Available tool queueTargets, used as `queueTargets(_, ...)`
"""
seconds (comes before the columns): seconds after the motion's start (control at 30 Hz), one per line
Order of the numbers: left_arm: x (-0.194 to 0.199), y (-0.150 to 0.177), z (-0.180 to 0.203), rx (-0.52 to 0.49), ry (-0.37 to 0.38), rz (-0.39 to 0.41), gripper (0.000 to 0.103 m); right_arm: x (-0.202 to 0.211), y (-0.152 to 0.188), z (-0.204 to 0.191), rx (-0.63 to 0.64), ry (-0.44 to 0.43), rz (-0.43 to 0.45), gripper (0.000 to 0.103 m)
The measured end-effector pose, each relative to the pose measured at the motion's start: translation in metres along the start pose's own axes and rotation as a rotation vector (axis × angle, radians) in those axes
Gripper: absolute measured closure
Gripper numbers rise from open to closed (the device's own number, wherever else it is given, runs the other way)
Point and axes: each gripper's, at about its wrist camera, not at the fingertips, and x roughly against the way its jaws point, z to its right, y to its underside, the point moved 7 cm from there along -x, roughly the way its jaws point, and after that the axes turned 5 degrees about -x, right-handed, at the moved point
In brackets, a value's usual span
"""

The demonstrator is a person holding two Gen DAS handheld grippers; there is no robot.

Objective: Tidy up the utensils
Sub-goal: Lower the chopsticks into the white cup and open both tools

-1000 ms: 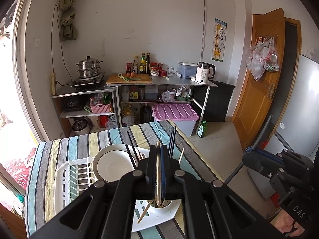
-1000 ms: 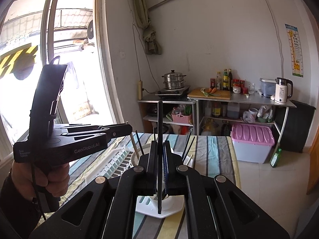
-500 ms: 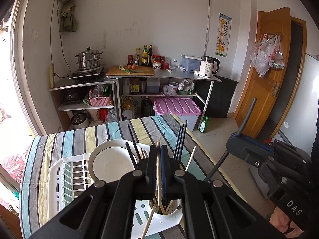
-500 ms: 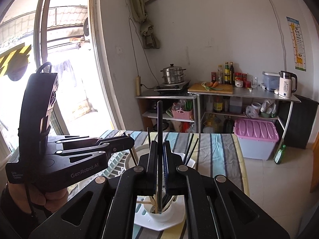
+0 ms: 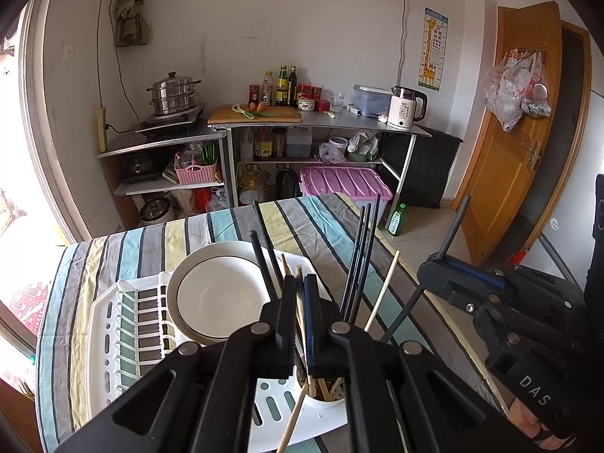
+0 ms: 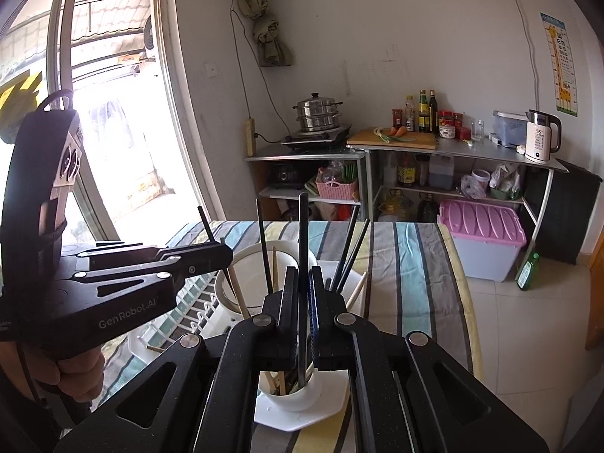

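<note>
My left gripper (image 5: 300, 294) is shut on a pale wooden chopstick (image 5: 302, 324) whose lower end reaches into the white utensil cup (image 5: 324, 396) on the dish rack (image 5: 105, 339). My right gripper (image 6: 303, 283) is shut on a black chopstick (image 6: 303, 234) held upright with its lower end inside the same cup (image 6: 298, 396). Several black and wooden chopsticks stand in the cup. The right gripper shows at the right of the left wrist view (image 5: 445, 275), still holding the black chopstick. The left gripper shows at the left of the right wrist view (image 6: 222, 256).
A white bowl (image 5: 219, 298) leans in the rack on the striped tablecloth (image 5: 113, 249). The table's right edge drops to the tiled floor with a pink-lidded bin (image 5: 343, 185). Kitchen shelves stand behind; a window (image 6: 113, 113) is at left.
Both grippers have lowered toward the cup with their chopsticks, whose lower ends now sit deeper in it. The two grippers stay shut.
</note>
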Motion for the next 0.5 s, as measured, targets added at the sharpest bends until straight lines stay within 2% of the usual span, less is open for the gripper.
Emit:
queueTargets(0.43, -0.0055, 0.0001, -0.0084, -0.008, -0.064, -0.02, 0.098, -0.0072, 0.0075, 0.0047, 0.004, 0.014, -0.044, 0.097)
queueTargets(0.5, -0.005, 0.0007, -0.0089, -0.009, -0.068, -0.02, 0.098, -0.0056, 0.0077, 0.003, 0.017, 0.019, -0.041, 0.091)
